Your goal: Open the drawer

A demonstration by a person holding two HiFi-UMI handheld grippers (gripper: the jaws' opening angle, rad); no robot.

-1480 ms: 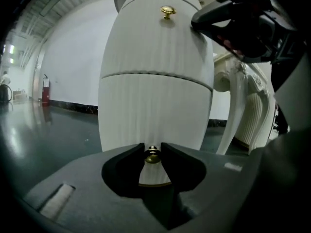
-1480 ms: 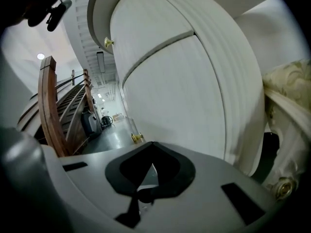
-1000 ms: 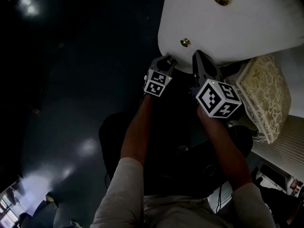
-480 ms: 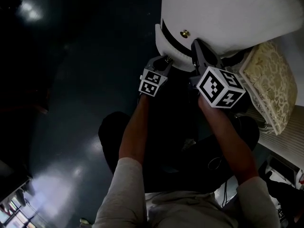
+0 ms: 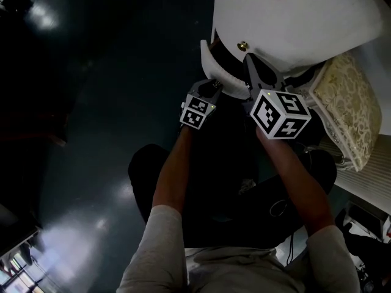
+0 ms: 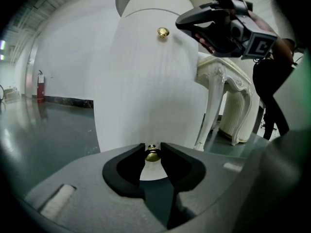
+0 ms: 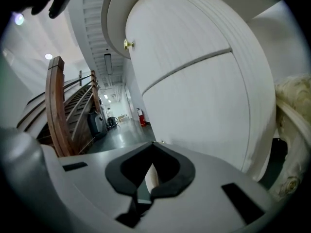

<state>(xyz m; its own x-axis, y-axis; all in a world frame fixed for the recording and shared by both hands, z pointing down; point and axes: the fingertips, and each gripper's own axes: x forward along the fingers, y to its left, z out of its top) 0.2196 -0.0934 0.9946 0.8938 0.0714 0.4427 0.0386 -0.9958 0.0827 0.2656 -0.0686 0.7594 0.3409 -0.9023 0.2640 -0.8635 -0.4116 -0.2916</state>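
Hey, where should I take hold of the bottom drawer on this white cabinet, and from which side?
Grip the small brass knob on the front of the bottom drawer, coming straight at the front, one jaw each side. The front is smooth and curved; only the knob sticks out. The left gripper is shut on it that way.

The drawer [image 5: 214, 66] juts out low on the cabinet [image 5: 293, 23], its knob [image 6: 152, 155] between the left gripper's [image 6: 152, 149] jaws. The right gripper [image 5: 253, 72] lies just right of it. A table [image 5: 345, 112] stands right of the cabinet.
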